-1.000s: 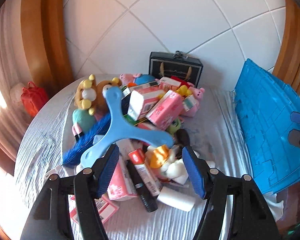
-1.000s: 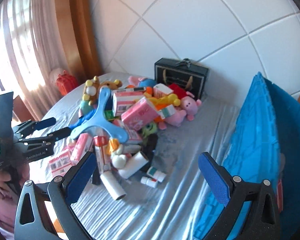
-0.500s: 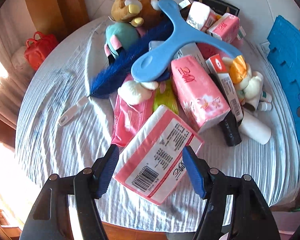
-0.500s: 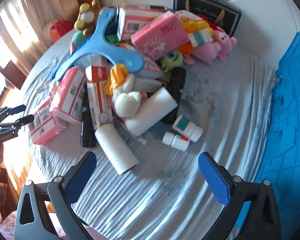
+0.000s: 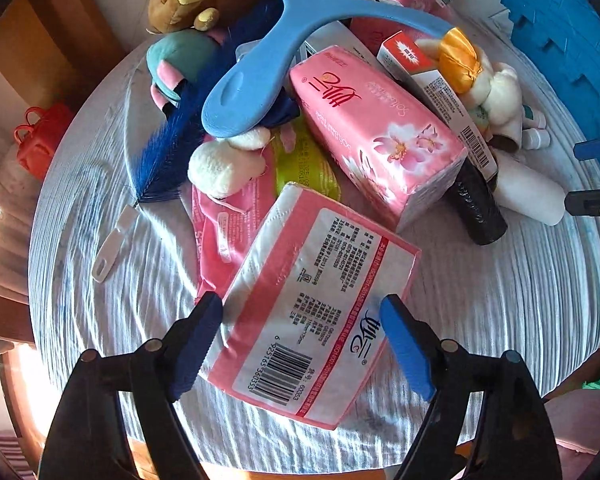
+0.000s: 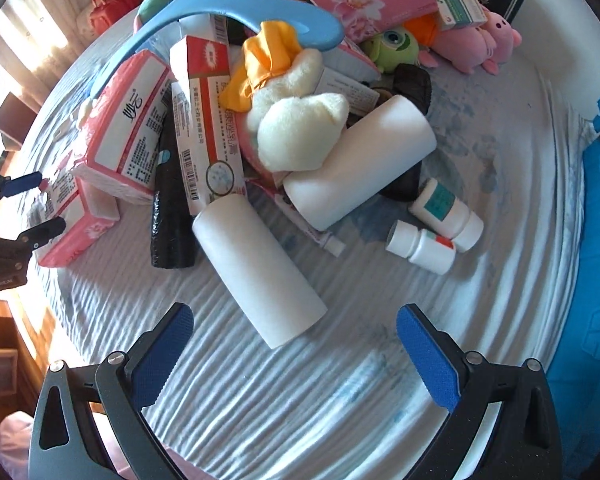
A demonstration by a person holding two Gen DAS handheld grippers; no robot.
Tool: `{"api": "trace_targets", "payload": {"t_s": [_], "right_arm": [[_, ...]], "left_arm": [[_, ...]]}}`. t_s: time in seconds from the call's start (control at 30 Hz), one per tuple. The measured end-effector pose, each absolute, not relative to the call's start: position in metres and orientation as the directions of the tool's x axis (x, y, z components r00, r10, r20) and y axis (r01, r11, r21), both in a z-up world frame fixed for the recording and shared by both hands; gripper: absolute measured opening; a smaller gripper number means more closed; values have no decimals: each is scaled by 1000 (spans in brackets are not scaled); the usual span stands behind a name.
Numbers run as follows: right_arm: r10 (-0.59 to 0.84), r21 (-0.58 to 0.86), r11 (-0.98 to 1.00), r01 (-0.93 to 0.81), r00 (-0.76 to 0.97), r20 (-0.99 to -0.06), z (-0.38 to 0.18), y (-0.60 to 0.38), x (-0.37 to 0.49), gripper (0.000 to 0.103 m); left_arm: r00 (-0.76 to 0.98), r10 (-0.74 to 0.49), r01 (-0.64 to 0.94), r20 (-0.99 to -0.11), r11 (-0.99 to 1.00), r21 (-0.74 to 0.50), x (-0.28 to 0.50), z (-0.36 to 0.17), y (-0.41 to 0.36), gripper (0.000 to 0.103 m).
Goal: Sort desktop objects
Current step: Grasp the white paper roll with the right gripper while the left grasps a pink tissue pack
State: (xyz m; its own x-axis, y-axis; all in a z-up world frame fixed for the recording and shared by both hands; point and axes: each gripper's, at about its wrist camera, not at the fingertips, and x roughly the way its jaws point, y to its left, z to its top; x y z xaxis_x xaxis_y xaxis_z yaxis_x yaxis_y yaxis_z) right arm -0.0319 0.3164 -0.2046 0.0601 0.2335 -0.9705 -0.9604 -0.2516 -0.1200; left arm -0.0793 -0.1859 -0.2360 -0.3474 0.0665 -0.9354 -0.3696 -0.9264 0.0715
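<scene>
- A round surface (image 6: 480, 128) draped in pale, blue-smudged cloth carries a heap of toys, boxes and packs; a blue panel (image 5: 560, 32) stands along its right side and a red bag (image 5: 40, 140) sits beyond its far left edge.
- The left tongs (image 5: 300, 340) point steeply down over a pink-and-white tissue pack (image 5: 320, 300) lying at the near edge of the heap. The jaws are opening, with the pack between them; the left pad seems just to touch the pack's side (the wrist view leaves this unsure), while the right pad overlaps its corner without visibly squeezing.
- Behind it lie a larger pink floral tissue pack (image 5: 376, 132), a light-blue three-armed plastic piece (image 5: 268, 56), a dark blue feather (image 5: 168, 148) and a black roll (image 5: 476, 208).
- The right tongs (image 6: 296, 352) stand wide with nothing between them, above bare cloth just short of a white cylinder (image 6: 260, 268).
- A second white cylinder (image 6: 360, 168) rests beside it under a cream plush toy (image 6: 300, 128), and two small white bottles (image 6: 436, 228) lie to the right, touching each other.
</scene>
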Motion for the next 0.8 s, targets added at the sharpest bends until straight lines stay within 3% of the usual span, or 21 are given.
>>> {"api": "trace_targets", "payload": {"t_s": [0.2, 0.37, 0.6, 0.67, 0.73, 0.8], "right_arm": [[187, -143, -265, -954, 94, -978, -226, 323, -38, 103], [167, -162, -288, -944, 117, -979, -238, 330, -44, 103], [164, -183, -312, -932, 137, -977, -243, 341, -57, 102], [168, -195, -322, -926, 147, -975, -243, 344, -61, 91], [162, -204, -337, -919, 157, -974, -244, 346, -66, 69], [149, -198, -350, -916, 154, -977, -246, 347, -70, 64]], "left_arm": [[-285, 46, -395, -957, -916, 73, -83, -250, -177, 98], [-239, 72, -351, -968, -936, 17, -87, -253, -179, 99], [-233, 37, -351, -972, -935, 48, -82, -253, -172, 99], [-225, 29, -350, -974, -935, 53, -82, -253, -171, 99], [-219, 30, -345, -975, -937, 49, -81, -252, -171, 98], [-221, 32, -343, -975, -938, 47, -80, -251, -171, 98]]}}
